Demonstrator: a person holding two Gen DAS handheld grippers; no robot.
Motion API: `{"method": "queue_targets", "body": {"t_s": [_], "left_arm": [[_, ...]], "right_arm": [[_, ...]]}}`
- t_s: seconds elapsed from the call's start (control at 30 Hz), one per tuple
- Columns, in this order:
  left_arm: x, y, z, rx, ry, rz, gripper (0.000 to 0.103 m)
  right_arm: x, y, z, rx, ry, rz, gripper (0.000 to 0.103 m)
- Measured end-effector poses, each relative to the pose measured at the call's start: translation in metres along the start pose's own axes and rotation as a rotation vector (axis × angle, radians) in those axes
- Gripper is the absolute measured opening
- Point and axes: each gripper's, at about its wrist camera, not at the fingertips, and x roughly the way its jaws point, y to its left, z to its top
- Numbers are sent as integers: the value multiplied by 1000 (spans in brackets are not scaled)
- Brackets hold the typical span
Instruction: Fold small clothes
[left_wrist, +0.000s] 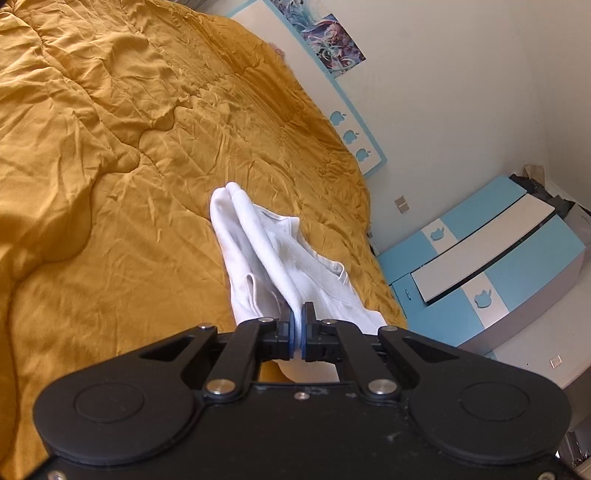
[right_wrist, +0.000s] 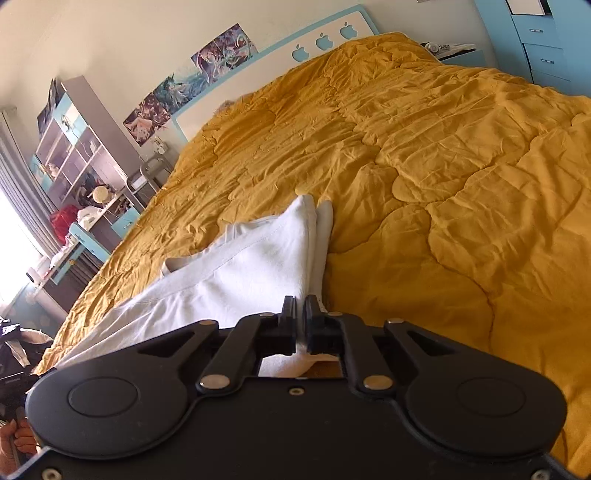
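1. My left gripper (left_wrist: 297, 322) is pinching the near edge of the white garment (left_wrist: 258, 254), pads pressed on cloth.
2. My right gripper (right_wrist: 300, 320) is clamped on the white garment too.
3. It stretches away over the mustard quilt (left_wrist: 110, 147).

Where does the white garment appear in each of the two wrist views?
Left wrist view: the white garment is centre, slightly right, running from the left tool up over the mustard quilt.
Right wrist view: the garment is centre-left, pinched by the right tool.
Shared landmark: the headboard with blue apple shapes.
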Motion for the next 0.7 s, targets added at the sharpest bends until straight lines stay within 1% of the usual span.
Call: {"method": "queue_targets", "body": {"t_s": [0.07,0.13,0.2,0.23,0.3,0.33,0.37,0.4,0.43,0.47,0.5,0.57,0.6,0.63,0.67,0.7], "left_arm": [[0,6,-3,-12,34,27,0],[3,17,-7,-33,74,73,0],[12,30,-13,-56,137,137,1],[16,35,-15,-69,165,153,1],[16,33,-14,-66,173,165,4],[15,30,-13,-59,176,159,4],[12,26,-11,-39,171,158,5],[9,23,-10,-25,169,157,15],[7,21,-10,-16,177,144,29],[6,20,-11,-7,185,131,31],[7,19,-12,4,190,139,31],[12,19,-15,31,206,165,31],[15,20,-16,31,206,166,30],[16,20,-16,29,208,165,25],[17,19,-16,30,211,178,18],[17,19,-16,33,221,197,0]], "right_arm": [[-6,-4,-2,10,6,-1,4],[-5,-11,-9,17,25,-16,4],[4,-16,-16,12,59,-42,4],[8,-19,-19,18,65,-53,4],[14,-24,-22,31,73,-66,7],[14,-25,-22,41,70,-74,8],[11,-26,-22,53,58,-64,18],[9,-28,-22,64,52,-51,26],[5,-29,-22,71,52,-32,33],[3,-30,-22,66,51,-15,49],[1,-29,-22,51,49,-7,53],[3,-25,-23,15,59,-22,51],[6,-24,-24,0,72,-28,43],[9,-22,-25,-15,89,-31,34],[12,-21,-26,-25,103,-39,8],[10,-21,-26,-22,99,-44,7]]}}
